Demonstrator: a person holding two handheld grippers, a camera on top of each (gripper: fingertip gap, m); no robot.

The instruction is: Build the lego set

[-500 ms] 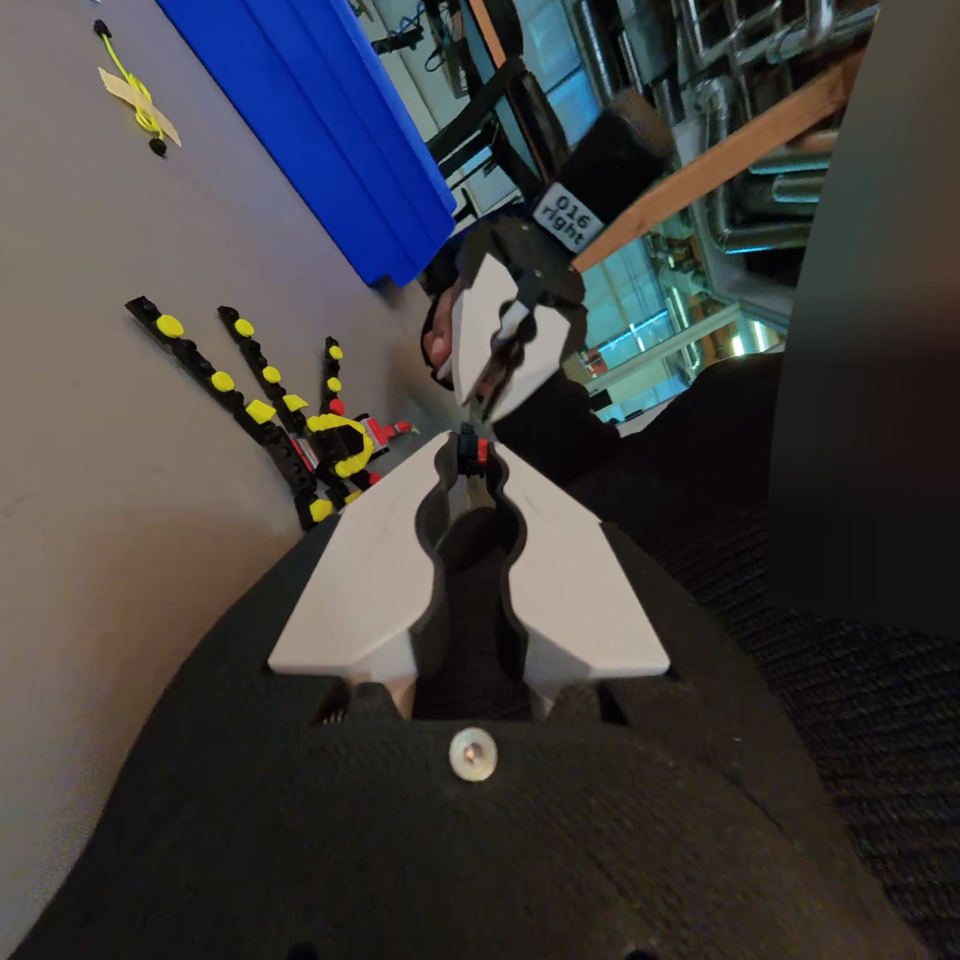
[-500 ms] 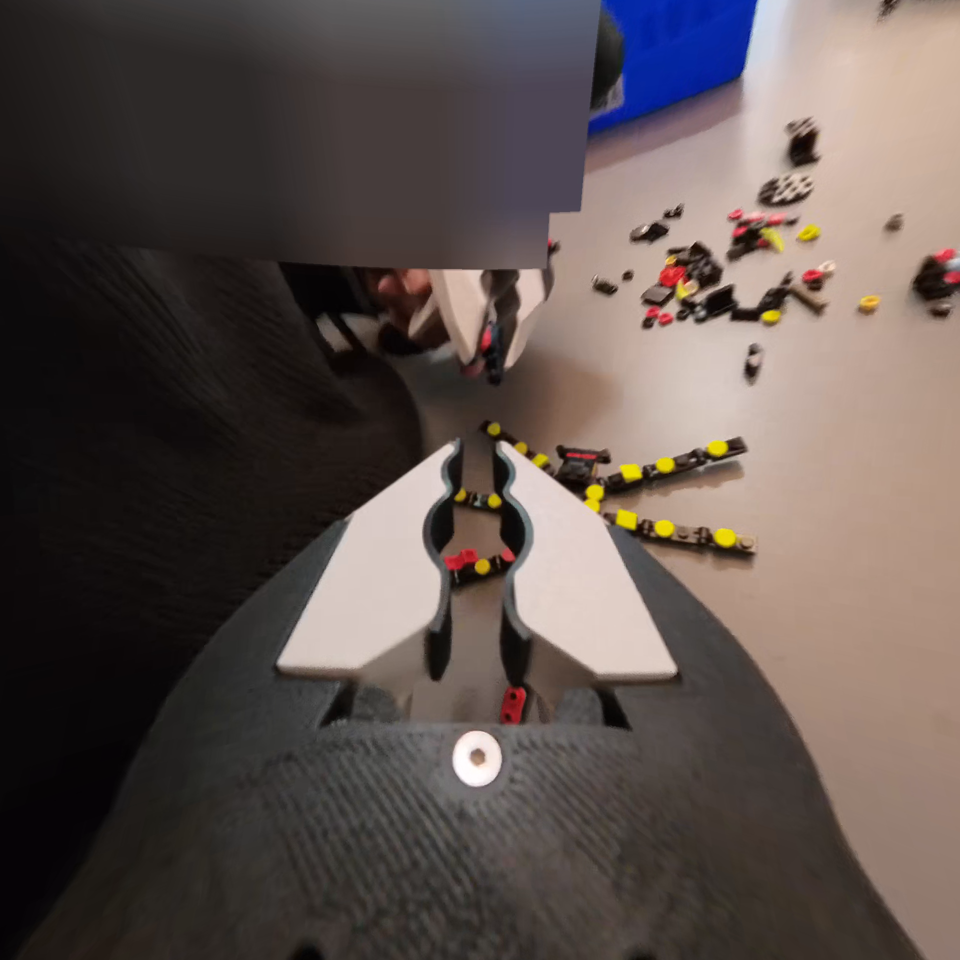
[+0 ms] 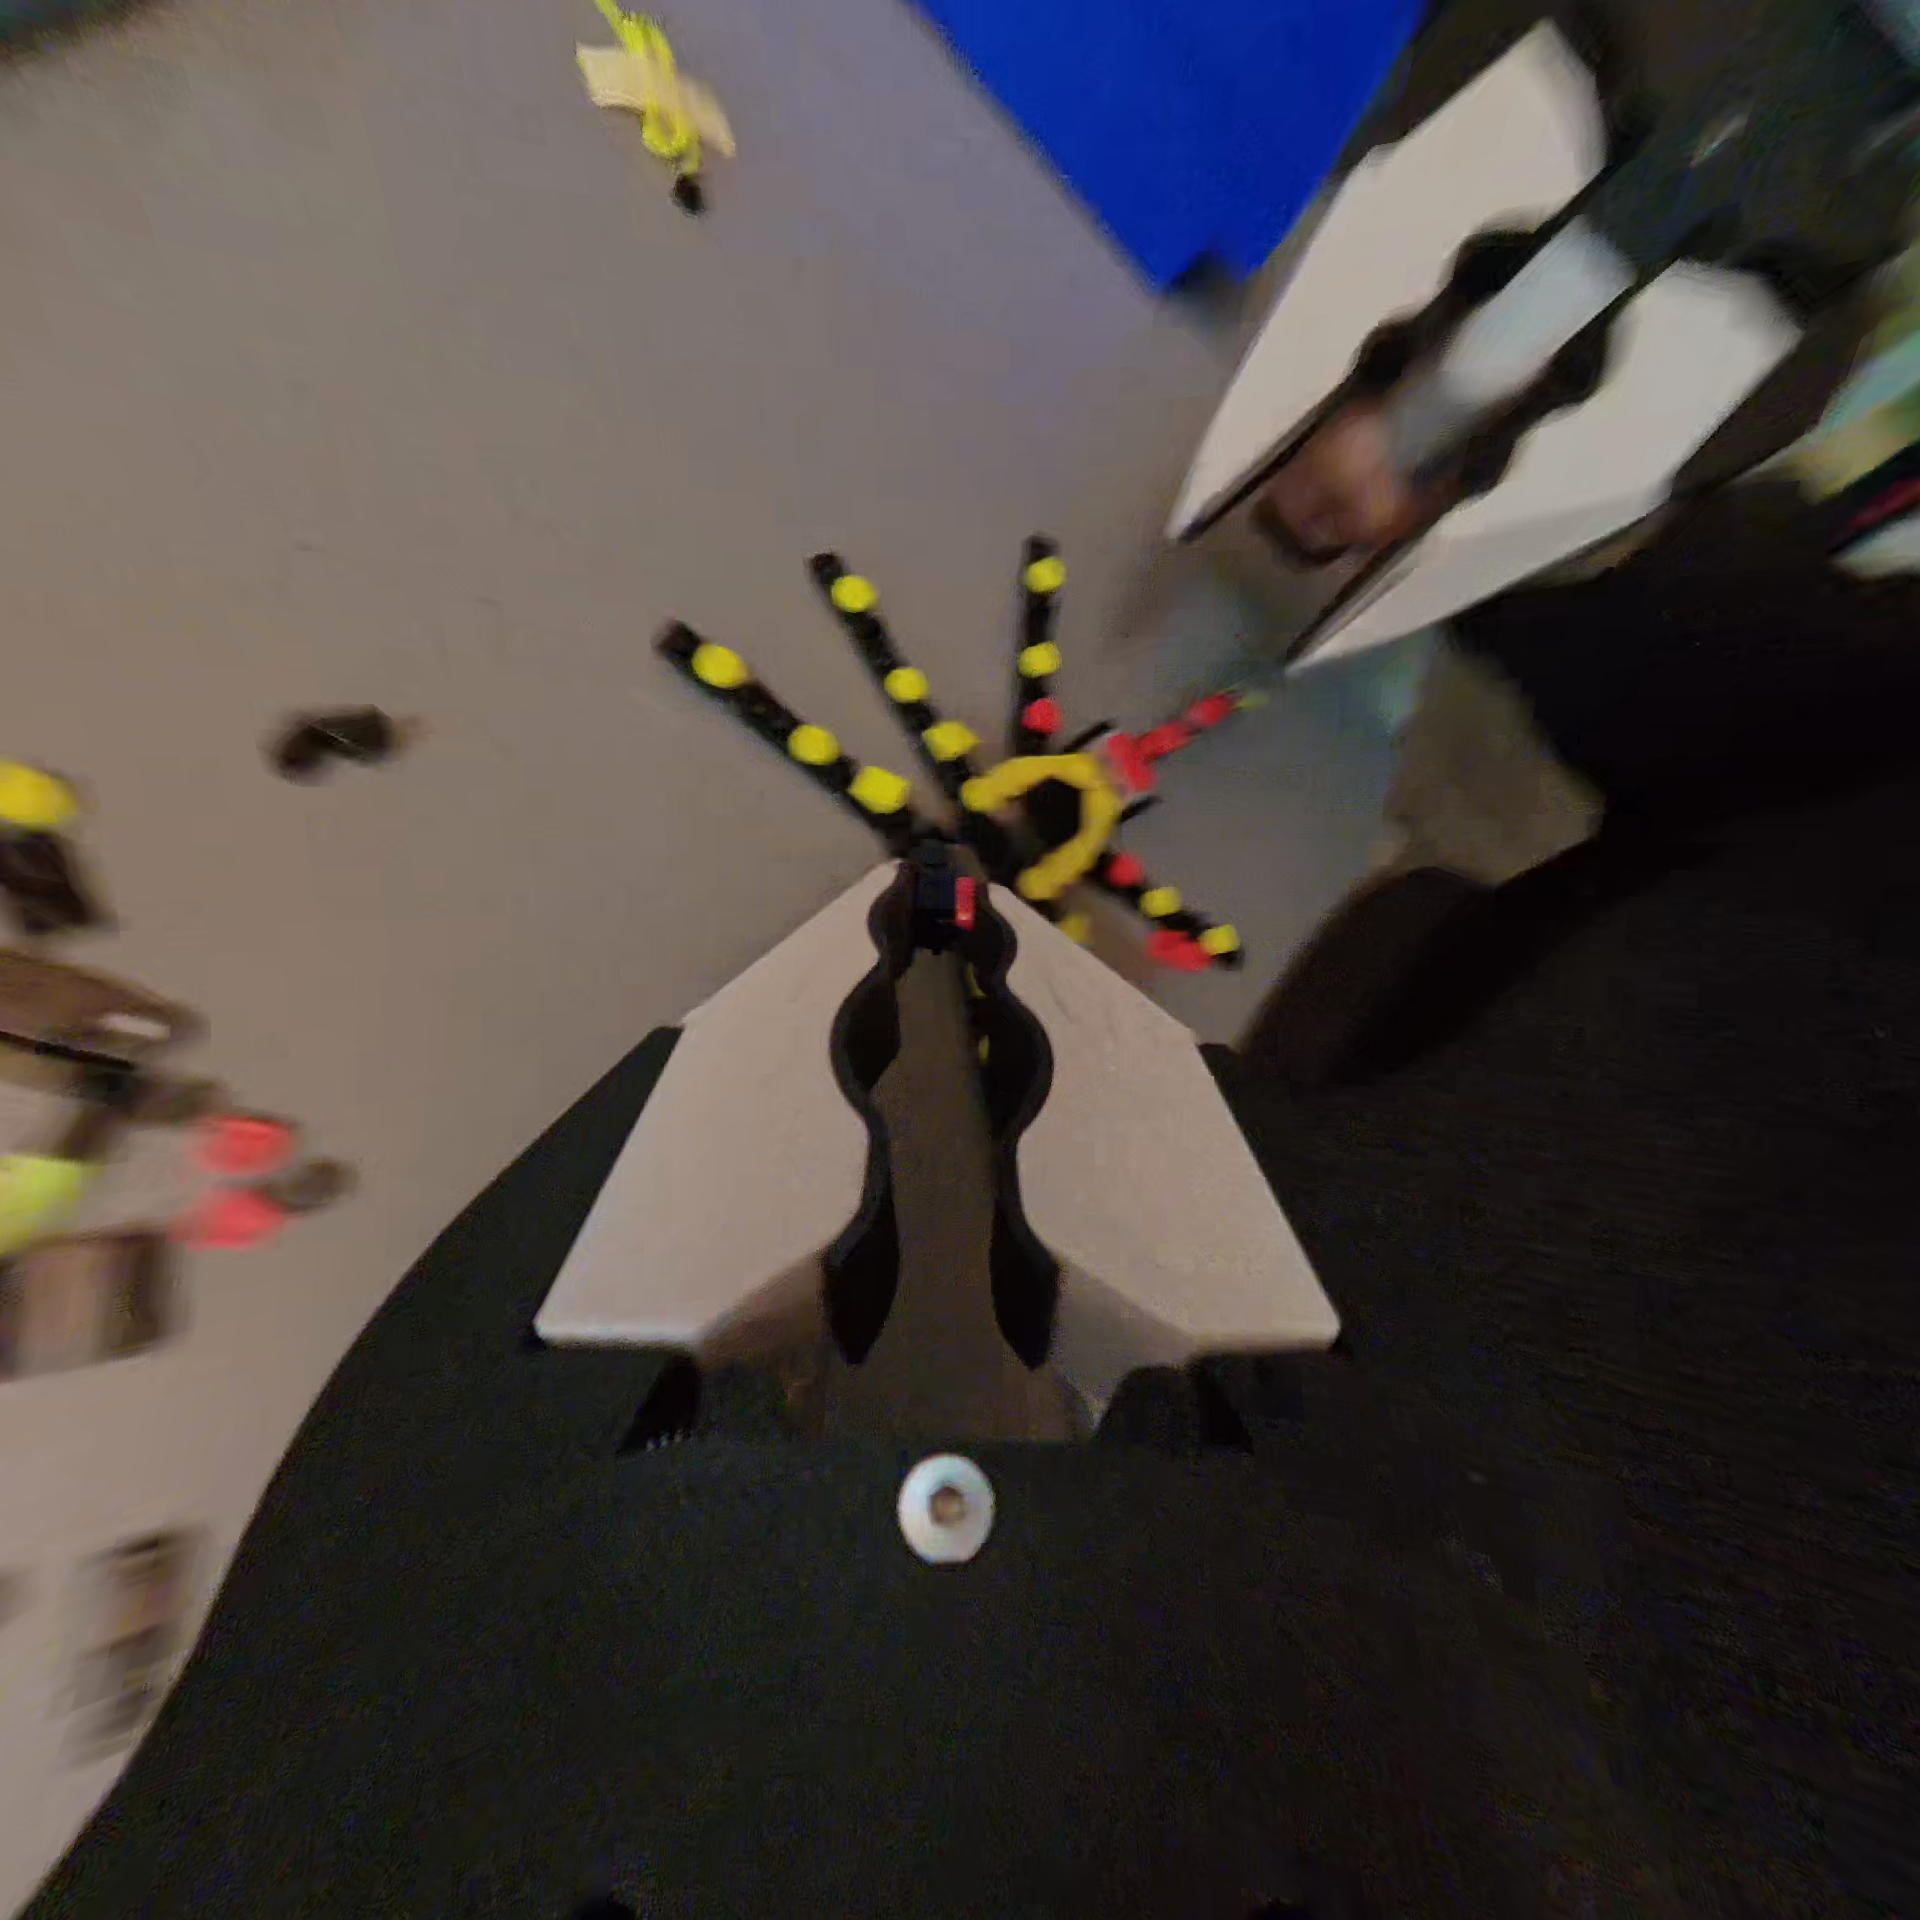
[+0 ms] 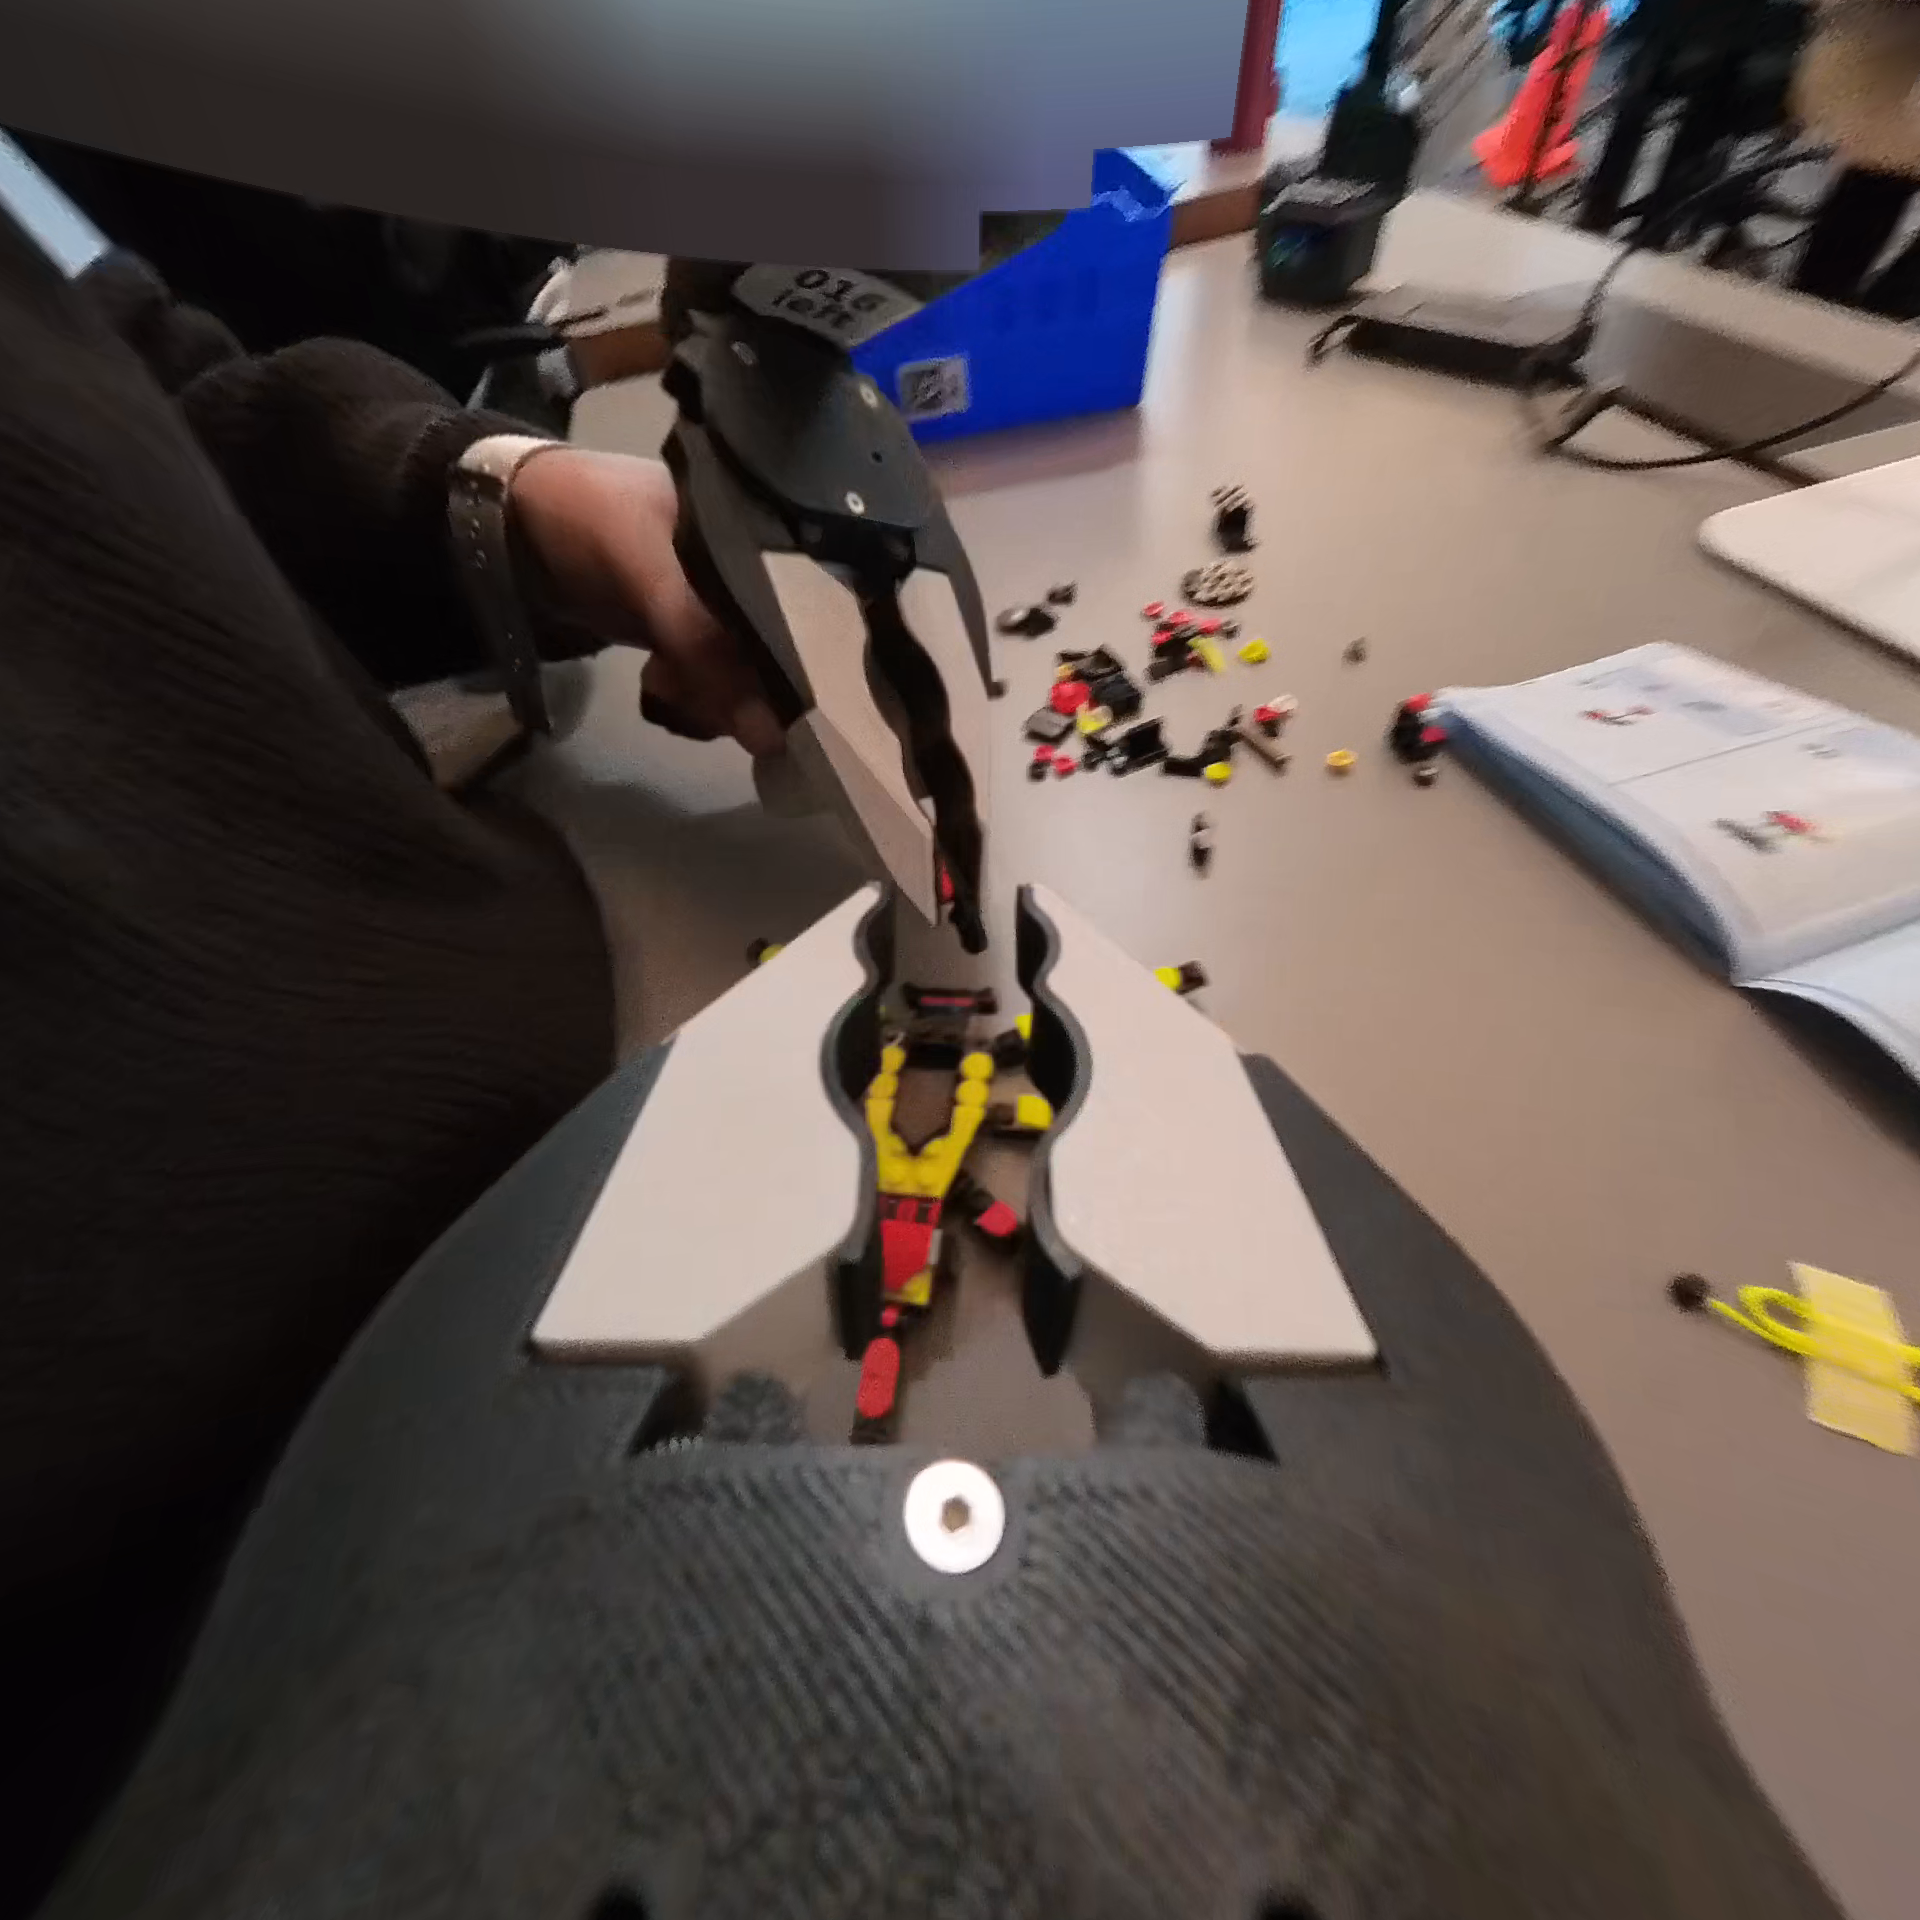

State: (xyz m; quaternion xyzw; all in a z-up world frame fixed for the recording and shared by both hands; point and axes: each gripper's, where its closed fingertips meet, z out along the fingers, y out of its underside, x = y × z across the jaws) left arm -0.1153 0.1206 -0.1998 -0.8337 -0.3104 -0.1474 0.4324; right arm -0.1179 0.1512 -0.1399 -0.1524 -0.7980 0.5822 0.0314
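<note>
- The table (image 4: 1403, 1091) is a smooth, matte grey surface that runs under everything in both views.
- The blue bin (image 4: 1049, 332) is a glossy hard-sided box at the far end of the table.
- An open instruction booklet (image 4: 1704, 790) lies flat at the right, its pale pages blurred.
- The person's hand (image 4: 623, 582) grips the handle of the left gripper (image 4: 951, 904), which tilts steeply down toward the table; a dark knitted sleeve and a wrist strap show behind it.
- The left gripper has flat grey wedge fingers with wavy black pads; its tips are pinched on a small black and red piece (image 3: 940, 899), held in the air just above the model.
- The right gripper (image 4: 951, 914) points down over the model with its fingers spread apart and nothing between them; the model shows through the gap.
- The lego model (image 3: 1049, 821) lies on the table near the person: a yellow curved body with a red nose, and thin black bars dotted with round yellow studs fanning out like spokes.
- The loose pieces (image 4: 1143, 707) are a scatter of small black, red and yellow parts farther out, between model and booklet.
- A yellow cord on a paper tag (image 4: 1839, 1351) lies at the right.
</note>
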